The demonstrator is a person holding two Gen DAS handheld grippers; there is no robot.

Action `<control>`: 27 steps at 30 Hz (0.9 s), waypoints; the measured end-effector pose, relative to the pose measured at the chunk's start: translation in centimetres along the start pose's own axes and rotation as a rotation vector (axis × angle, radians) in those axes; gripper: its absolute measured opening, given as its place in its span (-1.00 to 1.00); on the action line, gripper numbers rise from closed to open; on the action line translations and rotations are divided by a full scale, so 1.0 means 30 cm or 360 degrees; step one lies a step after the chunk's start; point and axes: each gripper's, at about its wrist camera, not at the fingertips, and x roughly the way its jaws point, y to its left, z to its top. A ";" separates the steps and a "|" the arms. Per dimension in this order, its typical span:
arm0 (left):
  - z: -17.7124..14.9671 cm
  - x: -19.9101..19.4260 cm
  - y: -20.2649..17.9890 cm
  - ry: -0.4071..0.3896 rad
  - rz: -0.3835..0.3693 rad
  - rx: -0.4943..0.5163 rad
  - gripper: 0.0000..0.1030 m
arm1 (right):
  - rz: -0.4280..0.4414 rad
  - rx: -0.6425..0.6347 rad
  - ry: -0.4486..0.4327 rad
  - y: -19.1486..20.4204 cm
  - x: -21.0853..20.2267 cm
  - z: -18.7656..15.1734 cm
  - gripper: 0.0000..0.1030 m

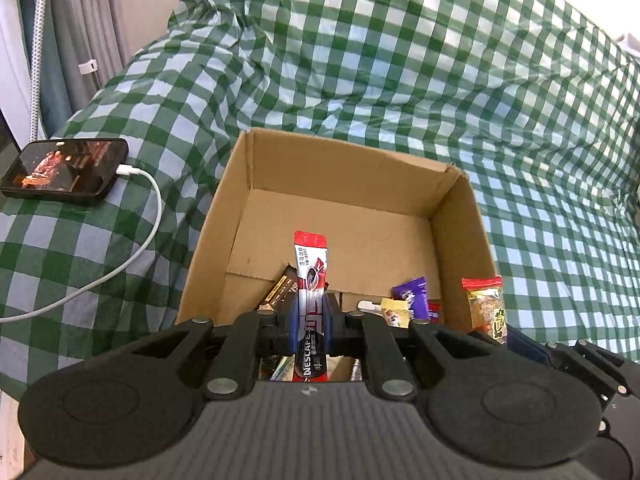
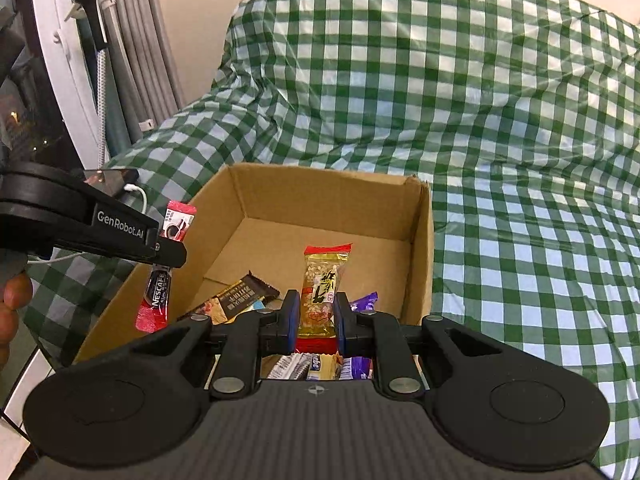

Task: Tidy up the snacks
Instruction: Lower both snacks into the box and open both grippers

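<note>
An open cardboard box [image 1: 460,220] [image 2: 418,240] sits on a green checked cloth. My left gripper [image 1: 311,326] is shut on a red and silver Nescafe coffee stick [image 1: 313,276], held upright above the box's near edge; it also shows in the right wrist view [image 2: 160,280]. My right gripper [image 2: 316,318] is shut on a gold snack bar with a red top [image 2: 322,288], also seen from the left wrist [image 1: 486,306]. Inside the box lie a dark brown chocolate bar [image 2: 240,294] [image 1: 280,290], a purple packet [image 1: 412,294] and a yellow packet [image 1: 394,312].
A black phone [image 1: 66,170] with a white charging cable [image 1: 140,240] lies on the cloth left of the box. The checked cloth [image 2: 520,160] covers a raised mound behind the box. Grey curtains [image 2: 132,60] hang at the far left.
</note>
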 end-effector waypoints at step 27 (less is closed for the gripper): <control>-0.040 0.024 0.048 0.0018 0.0176 0.0101 0.99 | -0.0049 -0.0022 0.0079 -0.014 0.054 0.012 0.80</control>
